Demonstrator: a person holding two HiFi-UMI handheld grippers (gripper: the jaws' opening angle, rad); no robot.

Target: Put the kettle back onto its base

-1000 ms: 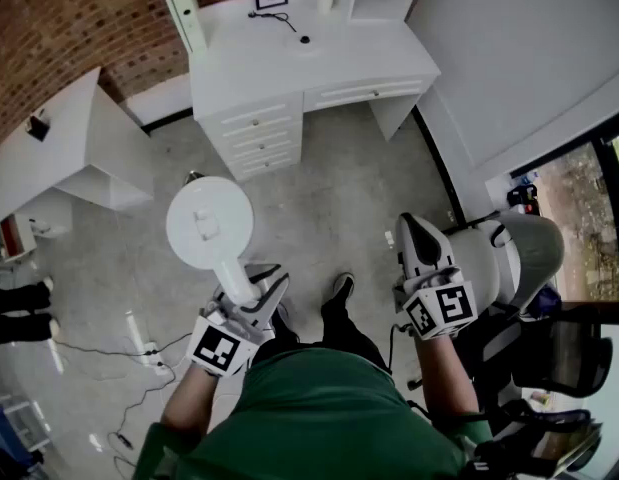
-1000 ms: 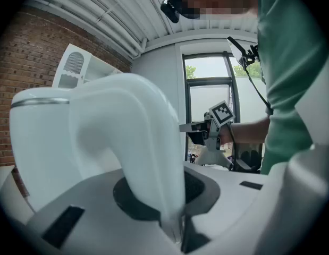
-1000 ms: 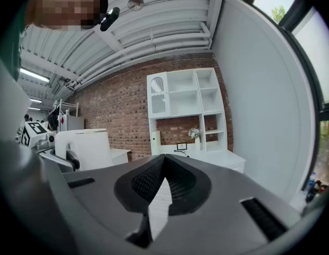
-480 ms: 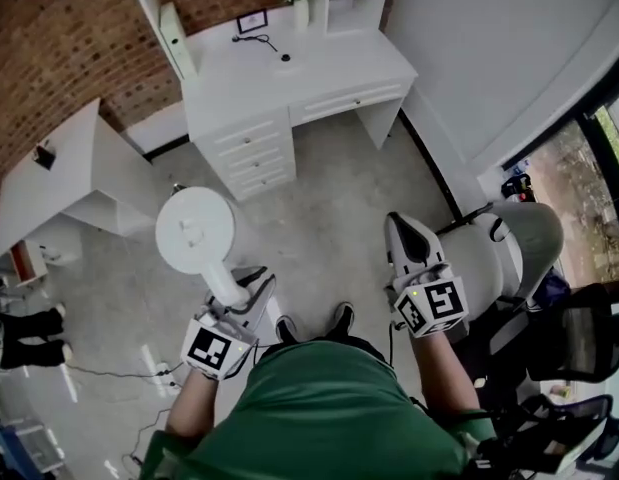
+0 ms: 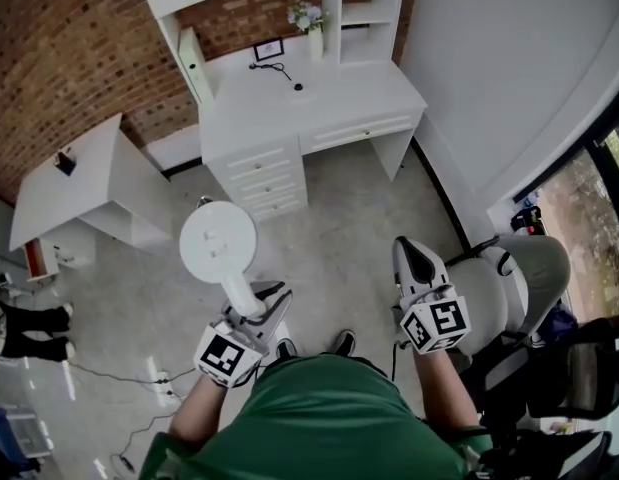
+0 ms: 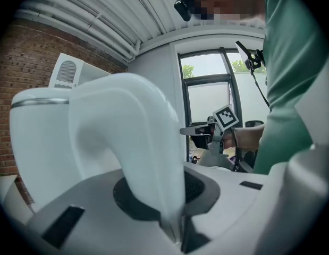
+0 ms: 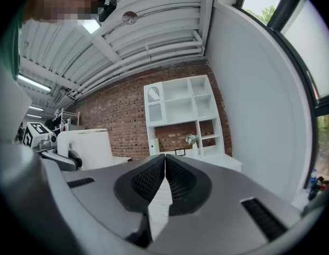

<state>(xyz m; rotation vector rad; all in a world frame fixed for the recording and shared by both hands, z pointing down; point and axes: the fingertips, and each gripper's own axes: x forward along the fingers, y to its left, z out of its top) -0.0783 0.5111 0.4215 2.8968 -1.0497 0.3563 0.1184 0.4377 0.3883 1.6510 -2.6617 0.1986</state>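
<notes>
Left: a smaller table (image 5: pixel 64 183), white, stands against the brick wall (image 5: pixel 79 38).

The left hand-held gripper (image 5: pixel 261 306) is clamped on the handle of the white kettle (image 5: pixel 218 242). In the left gripper view, its 2 jaws press the lower end of the handle from both sides. The kettle is upright with its lid facing the head camera. It is held in the air above the floor (image 5: pixel 339 218), in front of the person and well apart from the white table (image 5: pixel 329 108) ahead.

Centre: the white table stands under a shelf unit against the brick wall. A framed picture (image 5: pixel 268 48) and a vase of flowers (image 5: pixel 309 16) stand along its back edge. A small dark round item (image 5: pixel 297 87) lies near the middle of the top, with a cord beside it. What it is cannot be told.

Right: the right hand-held gripper (image 5: pixel 409 250) is held well apart from the left one. Its 2 jaws are fully together with nothing between them. A pale padded chair (image 5: pixel 524 263) stands just beside it, toward the window.
</notes>
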